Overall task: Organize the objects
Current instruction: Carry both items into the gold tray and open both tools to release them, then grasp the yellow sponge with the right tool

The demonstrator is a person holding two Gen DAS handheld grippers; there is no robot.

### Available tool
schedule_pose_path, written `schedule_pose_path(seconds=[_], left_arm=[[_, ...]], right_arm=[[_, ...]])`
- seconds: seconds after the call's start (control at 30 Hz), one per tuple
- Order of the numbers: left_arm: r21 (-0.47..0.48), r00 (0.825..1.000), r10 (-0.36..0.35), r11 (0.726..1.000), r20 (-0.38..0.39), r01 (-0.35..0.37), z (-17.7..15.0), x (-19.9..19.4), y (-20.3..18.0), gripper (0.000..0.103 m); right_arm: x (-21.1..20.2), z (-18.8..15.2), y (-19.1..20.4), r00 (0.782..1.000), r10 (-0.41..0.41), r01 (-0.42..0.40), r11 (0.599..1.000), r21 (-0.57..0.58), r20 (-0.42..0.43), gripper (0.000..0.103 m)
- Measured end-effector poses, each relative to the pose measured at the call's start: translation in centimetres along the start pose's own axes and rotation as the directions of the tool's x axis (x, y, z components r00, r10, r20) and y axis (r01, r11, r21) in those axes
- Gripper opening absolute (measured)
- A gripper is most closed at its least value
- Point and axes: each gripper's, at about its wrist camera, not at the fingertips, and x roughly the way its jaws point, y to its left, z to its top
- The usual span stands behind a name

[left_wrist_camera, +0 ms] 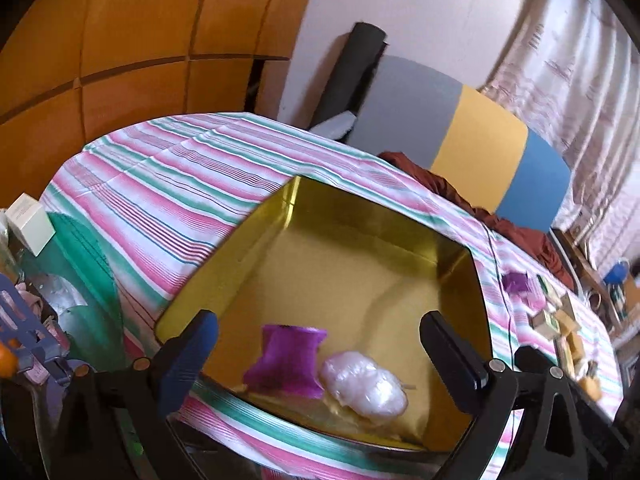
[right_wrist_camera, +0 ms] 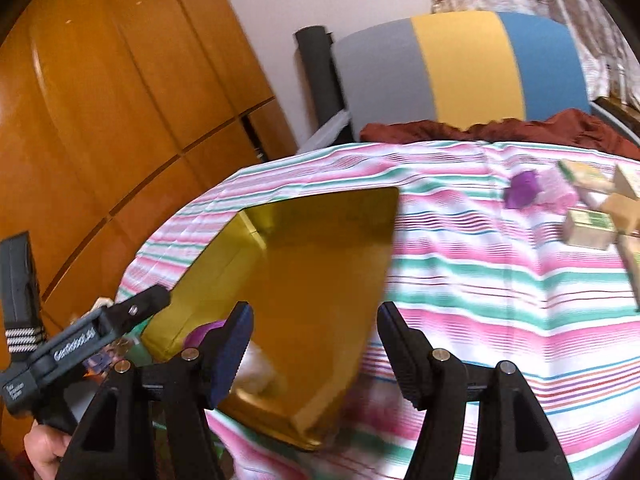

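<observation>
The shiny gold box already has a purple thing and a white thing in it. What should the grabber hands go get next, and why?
Probably the right gripper should swing toward the purple item lying on the striped cloth beside the small boxes. Its jaws are open and empty, the gold tin has plenty of room, and those things sit outside it.

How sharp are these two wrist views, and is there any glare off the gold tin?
Left wrist: mostly sharp; gold tin mirrors its walls, no blown-out glare; purple packet slightly soft. Right wrist: motion-smeared, small boxes streaked; both fisheye-curved, corners black.
</observation>
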Motion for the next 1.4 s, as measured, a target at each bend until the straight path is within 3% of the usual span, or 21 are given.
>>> schedule_pose_path(seconds=[0.33,0.6,0.77,0.83,0.97,1.07,1.13,1.23,1.4], left_arm=[[0.1,0.997,-0.069,0.993,-0.024,0.071,-1.3,-0.3,-3.1,0.102],[0.212,0.982,-0.181,0.959,-0.058,0.189,-3.1,-1.3,-6.8,0.103],[0.292,0.965,-0.25,0.92,-0.077,0.262,-4.7,-2.5,-9.6,0.103],[0.315,0.959,-0.271,0.905,-0.089,0.285,-5.4,-2.8,-10.5,0.103],[0.34,0.947,-0.295,0.884,-0.129,0.321,-6.7,-2.9,-12.5,0.103],[0.334,0.937,-0.312,0.876,-0.161,0.349,-7.6,-2.7,-13.9,0.103],[0.327,0.932,-0.316,0.874,-0.179,0.359,-8.2,-2.6,-14.6,0.103],[0.301,0.921,-0.326,0.875,-0.212,0.379,-8.8,-2.1,-15.6,0.103],[0.279,0.91,-0.327,0.876,-0.254,0.392,-9.9,-1.7,-17.0,0.103]], right_arm=[[-1.8,-1.1,-7.1,0.989,-0.145,0.148,0.984,0.099,-0.031,0.065],[-4.5,-2.5,-13.1,0.952,-0.301,0.305,0.948,0.094,-0.051,0.065],[-7.8,-3.0,-17.6,0.888,-0.46,0.457,0.883,0.109,-0.005,0.071],[-9.3,-3.0,-19.4,0.858,-0.513,0.506,0.852,0.134,0.021,0.085],[-12.6,-3.2,-23.5,0.778,-0.624,0.602,0.774,0.196,0.07,0.085],[-13.7,-3.3,-26.0,0.75,-0.657,0.63,0.744,0.222,0.074,0.086],[-13.3,-3.1,-27.2,0.752,-0.656,0.632,0.745,0.214,0.062,0.086],[-12.3,-3.1,-28.4,0.775,-0.631,0.616,0.769,0.173,0.046,0.086],[-11.1,-3.7,-29.2,0.775,-0.63,0.617,0.772,0.155,0.05,0.086]])
